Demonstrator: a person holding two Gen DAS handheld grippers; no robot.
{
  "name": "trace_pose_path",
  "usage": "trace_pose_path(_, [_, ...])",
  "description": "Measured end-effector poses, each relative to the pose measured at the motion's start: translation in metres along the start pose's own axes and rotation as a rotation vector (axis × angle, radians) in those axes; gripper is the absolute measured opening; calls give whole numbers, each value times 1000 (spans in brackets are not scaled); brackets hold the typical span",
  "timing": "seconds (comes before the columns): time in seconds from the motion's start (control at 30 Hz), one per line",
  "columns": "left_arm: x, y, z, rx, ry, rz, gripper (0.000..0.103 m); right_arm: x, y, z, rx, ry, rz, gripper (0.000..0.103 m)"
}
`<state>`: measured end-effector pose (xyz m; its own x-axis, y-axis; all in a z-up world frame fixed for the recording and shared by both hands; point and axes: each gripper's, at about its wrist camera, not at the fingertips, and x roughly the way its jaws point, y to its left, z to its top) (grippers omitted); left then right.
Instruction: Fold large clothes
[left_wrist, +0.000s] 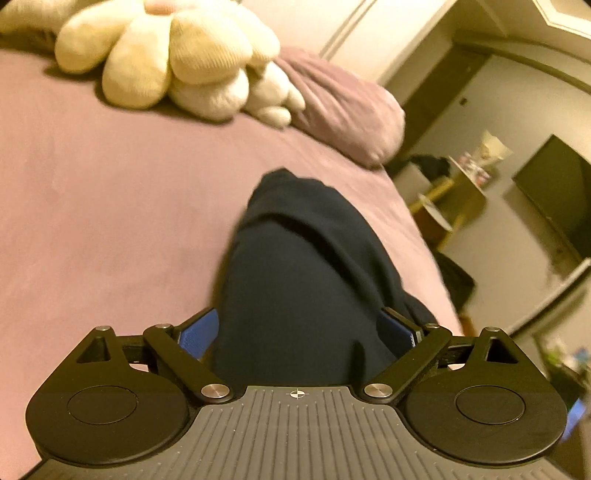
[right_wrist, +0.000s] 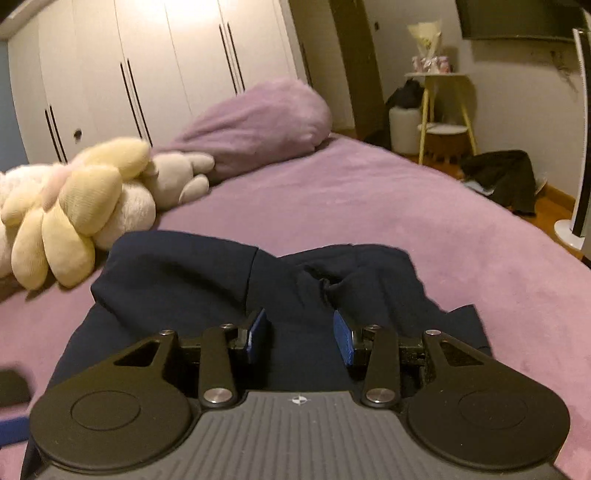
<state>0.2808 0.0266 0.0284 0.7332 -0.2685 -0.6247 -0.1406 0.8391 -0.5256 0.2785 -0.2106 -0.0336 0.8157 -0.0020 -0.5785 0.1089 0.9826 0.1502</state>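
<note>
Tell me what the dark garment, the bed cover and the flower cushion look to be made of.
Dark garment: soft matte navy knit, probably cotton; thick rounded folds.
Bed cover: mauve, faintly fuzzy, perhaps fleece.
Flower cushion: cream ribbed plush, stuffed petals.

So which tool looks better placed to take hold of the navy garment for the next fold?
Probably the left tool: its fingers stand wide on either side of a raised fold of the navy garment. The right tool is narrower, over flatter cloth.

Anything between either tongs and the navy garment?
Nothing visible. The navy garment already lies between the spread pads of the right tongs and of the left tongs. The flower plush sits off to the side on the purple bedspread.
</note>
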Motion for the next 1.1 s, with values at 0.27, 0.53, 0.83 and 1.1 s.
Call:
trace_pose_path(0.27, [48, 3, -23, 29, 24, 84, 103, 2, -17, -18, 8, -50, 41, 41])
trace_pose_path(0.53, [57, 5, -36, 31, -25, 109, 103, 12, -20, -28, 5, -80, 58, 41])
trace_pose_path(0.83, [51, 11, -33, 32, -18, 78, 103, -22, -17, -17, -30, -69, 66, 57])
trace_pose_path(1.1, [59, 18, -31, -16, 3, 65, 103, -16, -27, -42, -71, -113, 41, 58])
